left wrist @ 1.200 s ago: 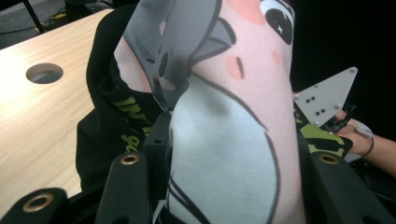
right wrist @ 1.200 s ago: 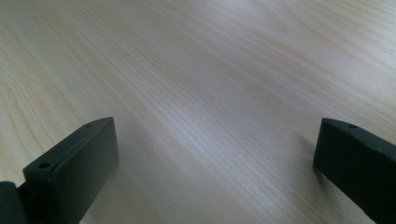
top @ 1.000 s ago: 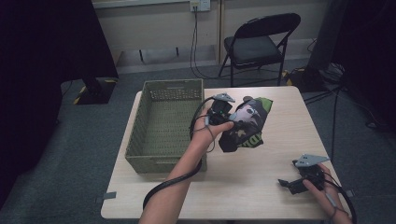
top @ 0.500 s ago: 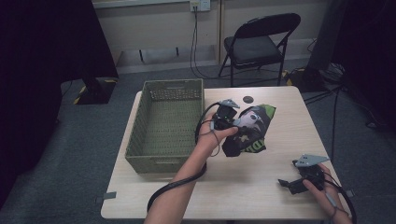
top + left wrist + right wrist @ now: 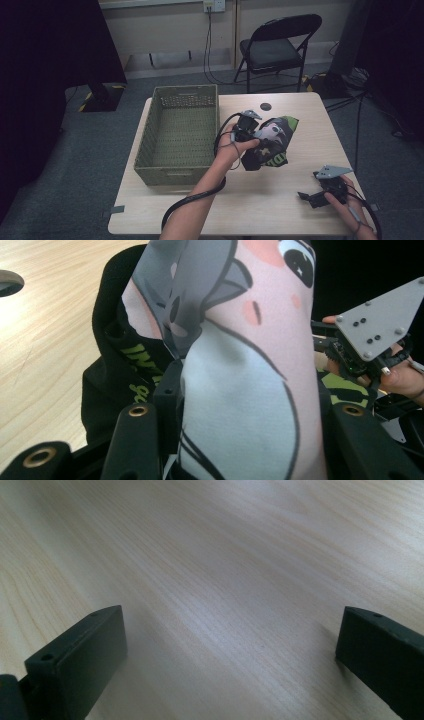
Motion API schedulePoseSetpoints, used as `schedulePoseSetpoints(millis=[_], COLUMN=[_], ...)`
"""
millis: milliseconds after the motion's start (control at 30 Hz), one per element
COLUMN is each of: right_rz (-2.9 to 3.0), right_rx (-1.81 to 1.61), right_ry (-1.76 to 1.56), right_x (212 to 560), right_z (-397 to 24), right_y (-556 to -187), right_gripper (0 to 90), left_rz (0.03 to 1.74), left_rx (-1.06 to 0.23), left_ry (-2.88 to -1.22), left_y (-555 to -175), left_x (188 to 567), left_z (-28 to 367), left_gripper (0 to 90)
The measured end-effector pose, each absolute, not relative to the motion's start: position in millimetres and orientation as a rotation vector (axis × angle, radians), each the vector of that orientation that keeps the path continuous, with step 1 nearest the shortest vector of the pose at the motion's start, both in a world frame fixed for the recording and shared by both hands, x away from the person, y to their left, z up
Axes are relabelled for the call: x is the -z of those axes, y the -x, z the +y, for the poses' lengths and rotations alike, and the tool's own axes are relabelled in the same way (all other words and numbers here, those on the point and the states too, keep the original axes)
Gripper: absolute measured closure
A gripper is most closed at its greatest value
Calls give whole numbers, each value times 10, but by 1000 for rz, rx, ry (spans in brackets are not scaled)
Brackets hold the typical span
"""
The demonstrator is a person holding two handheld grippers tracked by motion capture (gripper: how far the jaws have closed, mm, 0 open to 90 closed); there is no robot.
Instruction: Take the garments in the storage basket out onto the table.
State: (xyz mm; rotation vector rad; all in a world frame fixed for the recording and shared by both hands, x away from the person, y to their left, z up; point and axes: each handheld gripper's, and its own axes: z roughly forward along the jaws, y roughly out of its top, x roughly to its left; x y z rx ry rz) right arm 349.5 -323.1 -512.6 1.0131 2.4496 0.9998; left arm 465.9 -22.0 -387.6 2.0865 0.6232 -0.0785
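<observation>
Wooden table [image 5: 280, 200], left tool [image 5: 248, 129] clamping printed garment [image 5: 272, 145], basket [image 5: 178, 137] beside

A lab or studio room set up for recording

I am looking down at a light wooden table [image 5: 280, 200] standing on grey carpet, with black curtains [image 5: 45, 45] hanging at the left and right, a folding chair [image 5: 277, 42] sitting at the far side, and cables running to a wall socket [image 5: 210, 6] on the far wall.
</observation>
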Motion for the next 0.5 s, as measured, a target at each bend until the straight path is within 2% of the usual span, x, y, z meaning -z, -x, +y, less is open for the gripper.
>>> schedulePoseSetpoints(millis=[500], right_rz=[2449], right_rx=[-1000], right_ry=[-1014], right_x=[5126], right_z=[-3230], right_y=[-3495], right_gripper=[0], left_rz=[651], left_rx=[79], left_ry=[-2111], left_y=[-4674], left_x=[4056], left_z=[-317], left_gripper=[520])
